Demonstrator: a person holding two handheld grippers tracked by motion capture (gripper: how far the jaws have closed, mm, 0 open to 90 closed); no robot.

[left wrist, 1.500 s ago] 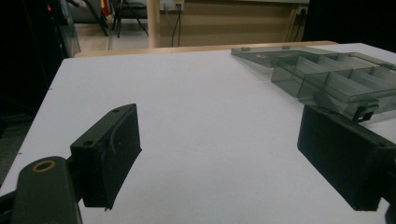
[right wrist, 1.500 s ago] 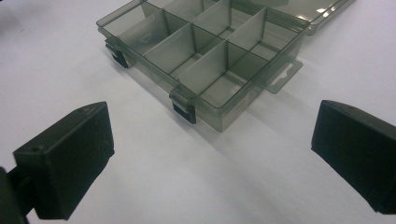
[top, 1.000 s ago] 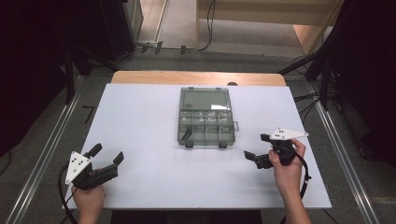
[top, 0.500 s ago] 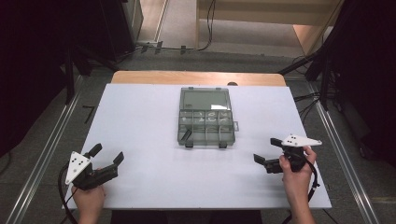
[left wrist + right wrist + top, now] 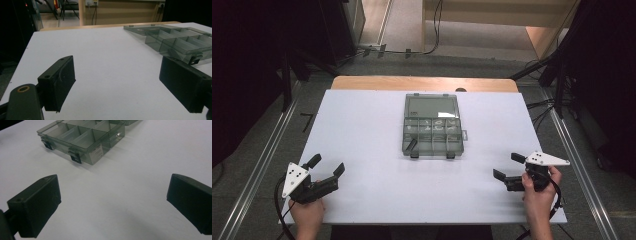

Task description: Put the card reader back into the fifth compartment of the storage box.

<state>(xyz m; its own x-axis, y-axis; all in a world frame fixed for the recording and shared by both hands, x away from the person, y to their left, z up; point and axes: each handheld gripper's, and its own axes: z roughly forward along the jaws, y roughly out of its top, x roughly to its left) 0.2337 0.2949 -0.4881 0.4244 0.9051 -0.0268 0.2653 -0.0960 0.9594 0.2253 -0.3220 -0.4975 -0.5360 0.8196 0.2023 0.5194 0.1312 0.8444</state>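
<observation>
Right gripper [image 5: 507,171] pulled back; organizer box [image 5: 432,126] well beyond fingers [image 5: 499,175].

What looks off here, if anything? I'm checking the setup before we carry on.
Nothing stands out. The grey compartment box lies open and square on the white table, lid flat behind it. No spill or damage shows. The left gripper and right gripper are open, apart from it.

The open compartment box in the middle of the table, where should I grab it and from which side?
Probably grip the compartment box by its near front wall, coming from the person's side. The lid lies open flat behind it, blocking the far edge, and two latches hang off the front, so close the right tool between them.
</observation>
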